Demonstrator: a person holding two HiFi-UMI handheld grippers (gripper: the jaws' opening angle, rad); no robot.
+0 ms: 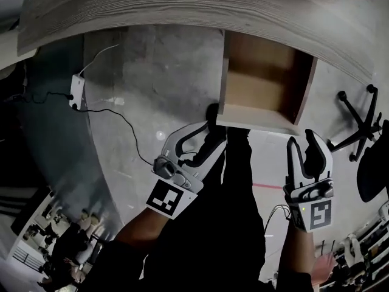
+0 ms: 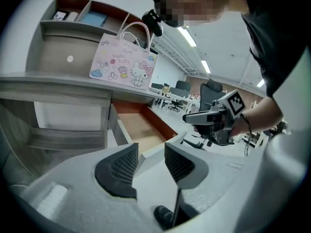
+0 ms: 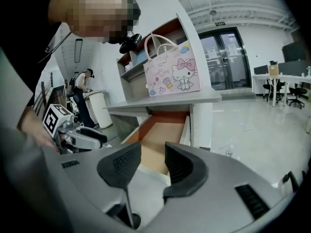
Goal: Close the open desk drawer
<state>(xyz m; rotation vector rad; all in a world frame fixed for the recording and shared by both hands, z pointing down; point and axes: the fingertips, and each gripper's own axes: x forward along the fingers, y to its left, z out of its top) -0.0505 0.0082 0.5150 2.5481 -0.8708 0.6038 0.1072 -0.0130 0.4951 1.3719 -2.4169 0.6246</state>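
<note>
The desk drawer stands pulled out from under the grey desk top, its brown inside bare. My left gripper hovers just short of the left end of the drawer's pale front panel, jaws open and holding nothing. My right gripper hangs just below the panel's right end, also open with nothing in it. In the left gripper view the drawer lies beyond the left gripper. In the right gripper view the drawer sits just past the right gripper.
A pink cartoon-cat gift bag stands on the desk top above the drawer. On the floor left of the drawer lie a white power strip and its cable. An office chair's base stands at the right. The person's dark legs fill the space below the drawer.
</note>
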